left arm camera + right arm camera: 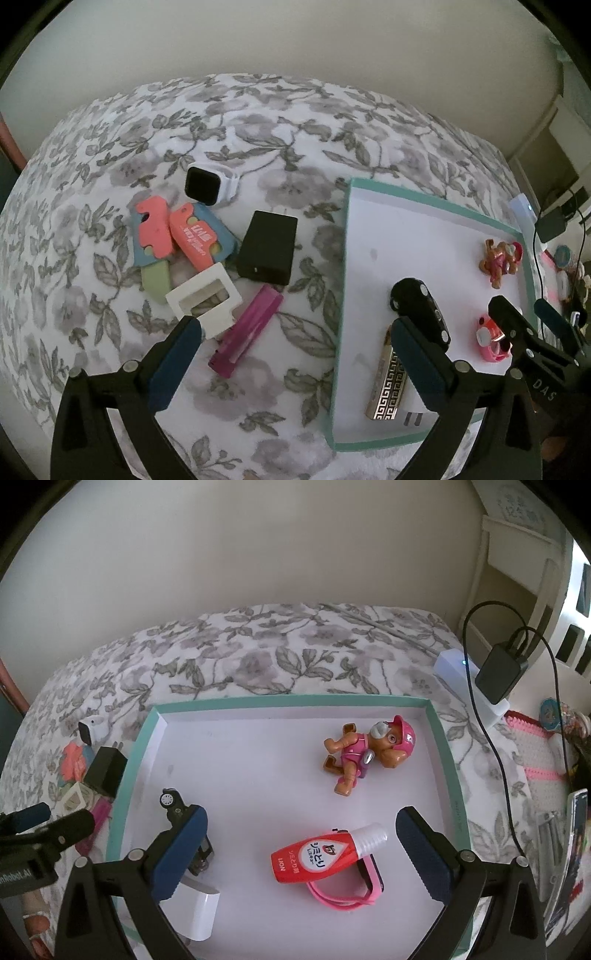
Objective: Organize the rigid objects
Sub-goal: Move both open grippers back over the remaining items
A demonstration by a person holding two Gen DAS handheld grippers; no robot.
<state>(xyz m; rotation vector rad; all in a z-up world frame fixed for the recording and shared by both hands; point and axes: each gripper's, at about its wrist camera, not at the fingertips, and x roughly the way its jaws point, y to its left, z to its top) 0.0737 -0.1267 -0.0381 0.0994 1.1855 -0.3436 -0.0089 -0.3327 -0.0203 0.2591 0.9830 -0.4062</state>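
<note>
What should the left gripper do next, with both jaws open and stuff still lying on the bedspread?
Probably ease the left gripper down onto the purple tube. Its jaws stand wide open and empty, and the tube lies between them on the floral bedspread, the loose item nearest the teal-rimmed box. The right gripper, also open and empty, hangs over the red bottle already in the box.

Teal-rimmed tray (441,746) on bed, toy pup (364,751) near far right corner, red bottle (317,856) lying on pink watch (351,893), black charger (267,253) outside on bed
</note>
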